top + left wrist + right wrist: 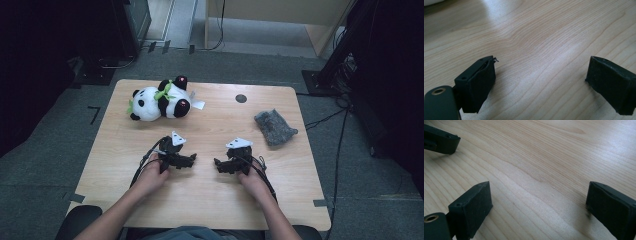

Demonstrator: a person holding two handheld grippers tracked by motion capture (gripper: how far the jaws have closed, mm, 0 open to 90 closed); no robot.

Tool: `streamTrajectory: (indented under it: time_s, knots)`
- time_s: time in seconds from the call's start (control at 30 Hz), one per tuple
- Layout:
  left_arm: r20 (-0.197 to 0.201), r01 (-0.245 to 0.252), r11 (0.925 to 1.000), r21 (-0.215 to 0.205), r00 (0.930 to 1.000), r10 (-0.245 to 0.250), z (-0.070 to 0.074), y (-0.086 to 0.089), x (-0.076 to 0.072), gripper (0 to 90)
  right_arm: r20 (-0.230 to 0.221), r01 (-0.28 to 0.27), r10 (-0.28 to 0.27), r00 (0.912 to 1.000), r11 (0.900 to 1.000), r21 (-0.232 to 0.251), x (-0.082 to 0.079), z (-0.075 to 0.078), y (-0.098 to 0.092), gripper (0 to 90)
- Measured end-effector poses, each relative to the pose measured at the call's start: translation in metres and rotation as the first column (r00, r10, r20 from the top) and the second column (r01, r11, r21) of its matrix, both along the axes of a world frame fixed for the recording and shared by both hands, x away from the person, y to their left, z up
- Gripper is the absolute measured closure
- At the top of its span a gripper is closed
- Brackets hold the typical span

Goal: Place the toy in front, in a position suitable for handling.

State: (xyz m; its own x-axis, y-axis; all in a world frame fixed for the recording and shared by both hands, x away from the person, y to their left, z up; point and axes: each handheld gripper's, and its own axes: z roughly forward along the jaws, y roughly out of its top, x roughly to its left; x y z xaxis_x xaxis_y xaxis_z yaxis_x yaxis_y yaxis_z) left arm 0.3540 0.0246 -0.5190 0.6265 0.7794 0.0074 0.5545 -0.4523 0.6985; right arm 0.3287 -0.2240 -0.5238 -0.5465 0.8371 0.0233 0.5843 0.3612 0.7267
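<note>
Over toward the far left corner of the table, a plush panda lies on its side, black-and-white with a green leaf at its neck and a small white tag sticking out toward the middle of the far edge. It sits well apart from both grippers and nothing touches it.

Nearer the front edge, left of centre, the person's left hand rests on the wood and holds the left gripper, which points across toward the table's middle. Its jaws stand spread wide; in the left gripper view only bare wood grain lies between the two black pads.

Just right of centre, the right hand holds the right gripper, facing back at the left one, the two tips near each other but not touching. Its jaws are likewise spread with nothing between them, and the right gripper view shows the tip of the other gripper at its upper left.

Further right, close to the right edge and nearer the far side, a crumpled grey cloth lies alone. A small dark round spot marks the wood near the far edge.
</note>
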Motion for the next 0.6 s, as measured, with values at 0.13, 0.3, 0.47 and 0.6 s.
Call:
streamTrajectory:
  time_s: [0.13,0.3,0.47,0.6]
  knots:
    - [0.0,0.0,1.0,0.0,1.0,0.0,0.0,0.0,0.0,8.6,0.001,0.002,-0.002,1.0,1.0,-0.001,-0.0004,0.0,-0.0004,6.1]
    - [0.0,0.001,1.0,-0.001,1.0,-0.001,0.0,0.0,0.0002,8.6,0.001,0.002,-0.002,1.0,1.0,-0.001,-0.0003,0.0,-0.0004,6.1]
    - [0.0,0.001,1.0,0.0,1.0,-0.001,0.0,0.0,0.0002,8.6,0.001,0.001,-0.001,1.0,1.0,-0.001,-0.0003,0.0,-0.0005,6.1]
    - [0.001,0.007,1.0,-0.001,1.0,-0.007,-0.0001,-0.0004,0.0,8.6,0.001,0.001,-0.001,1.0,1.0,-0.001,-0.0003,0.0,-0.0005,6.1]
